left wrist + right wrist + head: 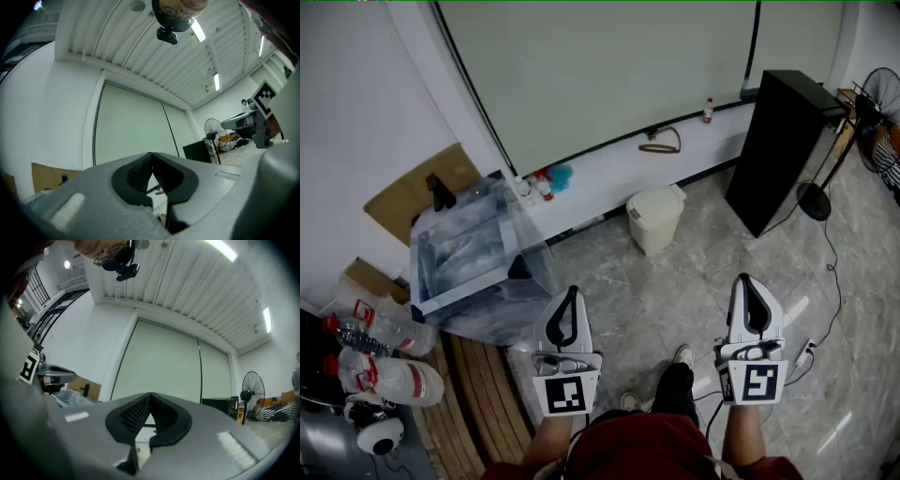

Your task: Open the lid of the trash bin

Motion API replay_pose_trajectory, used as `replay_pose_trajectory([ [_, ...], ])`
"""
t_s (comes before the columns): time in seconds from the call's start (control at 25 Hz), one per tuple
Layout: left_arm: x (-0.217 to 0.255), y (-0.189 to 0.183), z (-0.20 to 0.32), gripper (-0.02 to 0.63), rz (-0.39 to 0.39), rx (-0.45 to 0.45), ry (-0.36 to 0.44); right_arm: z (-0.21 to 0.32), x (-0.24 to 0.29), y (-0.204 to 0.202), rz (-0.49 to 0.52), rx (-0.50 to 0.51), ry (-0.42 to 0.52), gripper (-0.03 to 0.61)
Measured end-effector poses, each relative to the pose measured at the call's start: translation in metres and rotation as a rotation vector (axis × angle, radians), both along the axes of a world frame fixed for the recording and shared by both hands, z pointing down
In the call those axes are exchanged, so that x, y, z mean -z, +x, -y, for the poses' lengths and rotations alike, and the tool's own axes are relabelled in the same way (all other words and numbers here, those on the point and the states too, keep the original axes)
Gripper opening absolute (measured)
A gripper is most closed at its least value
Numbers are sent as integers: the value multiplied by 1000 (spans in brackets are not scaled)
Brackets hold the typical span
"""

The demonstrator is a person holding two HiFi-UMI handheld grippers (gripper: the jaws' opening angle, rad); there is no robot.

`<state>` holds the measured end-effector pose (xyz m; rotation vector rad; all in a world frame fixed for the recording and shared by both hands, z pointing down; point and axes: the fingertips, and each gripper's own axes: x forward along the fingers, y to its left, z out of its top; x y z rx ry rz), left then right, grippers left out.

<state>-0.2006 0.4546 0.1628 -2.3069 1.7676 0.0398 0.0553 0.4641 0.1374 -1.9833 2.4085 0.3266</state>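
Trash bin (654,223) sits on the floor ahead of you, against the low white ledge (609,173), with its lid (656,200) down. You hold your left gripper (572,292) and right gripper (744,280) well short of it, raised side by side. Each has its jaws pressed together with nothing between them.

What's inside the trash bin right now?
Nothing inside can be seen: the lid sits down on the trash bin and covers the opening. Only the cream outer wall and the closed top show in the head view.
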Motion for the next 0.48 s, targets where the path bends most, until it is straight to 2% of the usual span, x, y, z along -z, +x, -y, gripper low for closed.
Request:
replay_pose_trajectory([
  [0.28,-9,27,33,1,1,-14,-25,31,-13,26,-11,1,-20,0],
  [0.48,-14,62,67,2,11,-38,-39,62,-21,55,7,1,-24,0],
])
